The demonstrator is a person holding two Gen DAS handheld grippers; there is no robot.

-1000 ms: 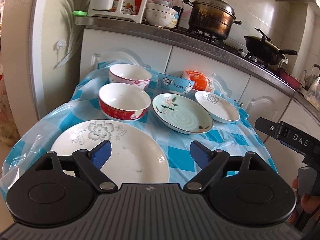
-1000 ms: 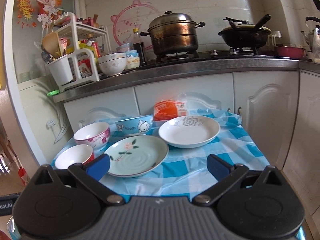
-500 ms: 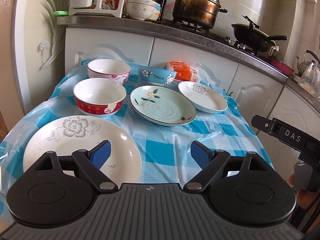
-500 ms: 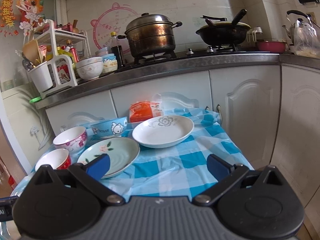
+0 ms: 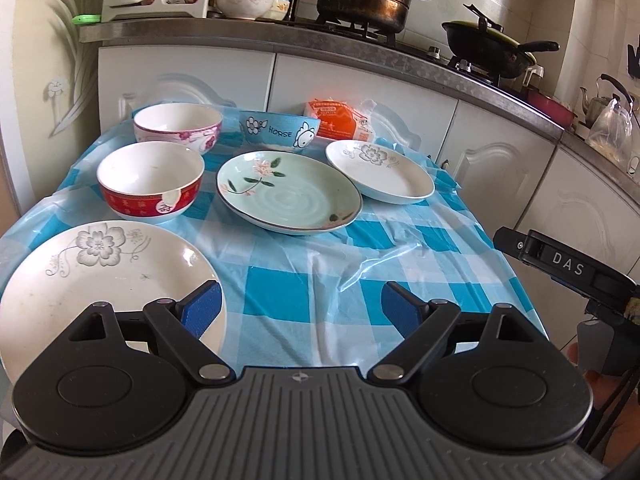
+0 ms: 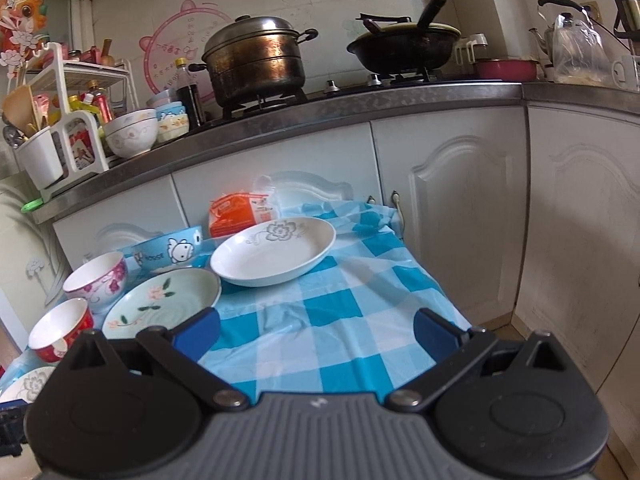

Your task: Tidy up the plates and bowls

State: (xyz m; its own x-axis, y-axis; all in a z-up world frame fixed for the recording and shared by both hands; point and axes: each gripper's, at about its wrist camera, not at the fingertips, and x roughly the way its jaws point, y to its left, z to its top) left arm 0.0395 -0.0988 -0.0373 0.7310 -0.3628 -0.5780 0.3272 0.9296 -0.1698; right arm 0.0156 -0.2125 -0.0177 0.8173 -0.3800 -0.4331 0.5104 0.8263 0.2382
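On the blue checked tablecloth (image 5: 304,276) lie a large white flowered plate (image 5: 104,276) at the near left, a red-banded bowl (image 5: 150,184), a pink-flowered bowl (image 5: 178,126), a blue "HORSE" bowl (image 5: 280,130), a pale green plate (image 5: 288,192) and a white shallow plate (image 5: 380,170). My left gripper (image 5: 300,310) is open above the near edge, its left finger over the large plate's rim. Open too is my right gripper (image 6: 316,330), held back from the table's right side, with the white shallow plate (image 6: 274,250) and green plate (image 6: 164,300) ahead of it.
An orange packet (image 5: 338,118) lies at the table's back. White cabinets (image 6: 452,216) and a counter carry a steel pot (image 6: 256,64), a black wok (image 6: 404,44), stacked bowls (image 6: 132,132) and a utensil rack (image 6: 60,120). The other gripper's body (image 5: 568,268) is at the right.
Both grippers have shifted right and drawn slightly nearer, so the dishes sit further left in each view. Both stay open; nothing on the table has moved.
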